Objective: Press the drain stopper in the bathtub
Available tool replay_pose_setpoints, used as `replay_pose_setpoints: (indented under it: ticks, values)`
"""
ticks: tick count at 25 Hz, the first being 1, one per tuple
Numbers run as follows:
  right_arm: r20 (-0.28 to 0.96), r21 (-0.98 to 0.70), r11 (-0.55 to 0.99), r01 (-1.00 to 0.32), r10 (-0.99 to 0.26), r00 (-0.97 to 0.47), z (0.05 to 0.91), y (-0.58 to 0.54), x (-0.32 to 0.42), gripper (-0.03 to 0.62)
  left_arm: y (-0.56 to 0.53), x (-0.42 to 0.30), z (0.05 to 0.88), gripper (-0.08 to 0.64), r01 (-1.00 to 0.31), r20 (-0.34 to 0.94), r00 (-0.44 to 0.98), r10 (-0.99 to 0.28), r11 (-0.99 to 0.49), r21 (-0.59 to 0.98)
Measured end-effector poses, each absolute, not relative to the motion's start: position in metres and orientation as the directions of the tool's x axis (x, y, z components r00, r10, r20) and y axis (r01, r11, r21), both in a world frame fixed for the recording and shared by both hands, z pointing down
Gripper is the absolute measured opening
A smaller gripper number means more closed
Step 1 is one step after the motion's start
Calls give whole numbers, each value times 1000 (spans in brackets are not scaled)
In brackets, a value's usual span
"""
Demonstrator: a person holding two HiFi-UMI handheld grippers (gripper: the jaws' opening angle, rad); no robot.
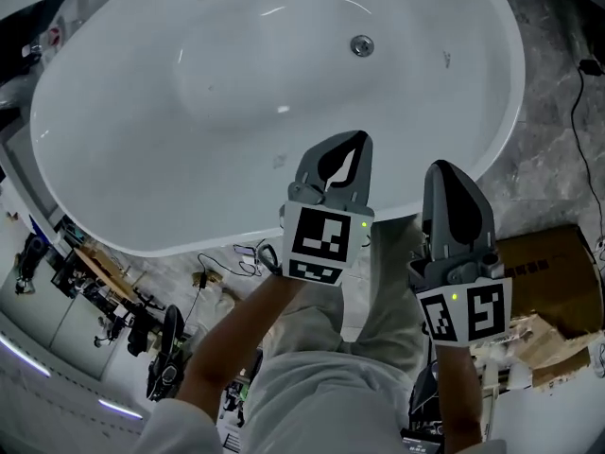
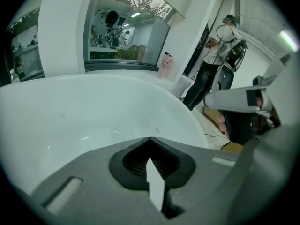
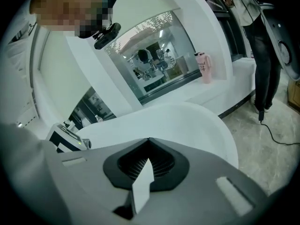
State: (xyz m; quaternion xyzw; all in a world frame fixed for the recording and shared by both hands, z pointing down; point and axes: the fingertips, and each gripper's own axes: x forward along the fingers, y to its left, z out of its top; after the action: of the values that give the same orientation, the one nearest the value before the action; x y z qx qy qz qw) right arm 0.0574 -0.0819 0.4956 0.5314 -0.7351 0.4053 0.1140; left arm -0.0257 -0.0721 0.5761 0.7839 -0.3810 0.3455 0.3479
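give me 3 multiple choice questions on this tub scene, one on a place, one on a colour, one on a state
1. Where is the drain stopper?
A) inside the bathtub, toward its far side
B) on its rim
C) outside it

2. What colour is the bathtub?
A) black
B) white
C) green

3. How are the fingers of the left gripper and the right gripper?
A) both wide apart
B) both shut, nothing between them
C) both shut on a cloth

Answers:
1 A: the head view shows it on the tub's inner surface, past both fingertips.
2 B: the tub is white in every view.
3 B: each gripper view shows the tips meeting with nothing held.
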Motion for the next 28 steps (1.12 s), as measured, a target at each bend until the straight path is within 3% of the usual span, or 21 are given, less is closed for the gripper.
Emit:
replay_pose_setpoints:
  ticks: [28]
  values:
    - [665,-415,69,-907,-657,-355,667,-120,8,3,-126,-61,829,5,-867,833,426,-352,-421,266]
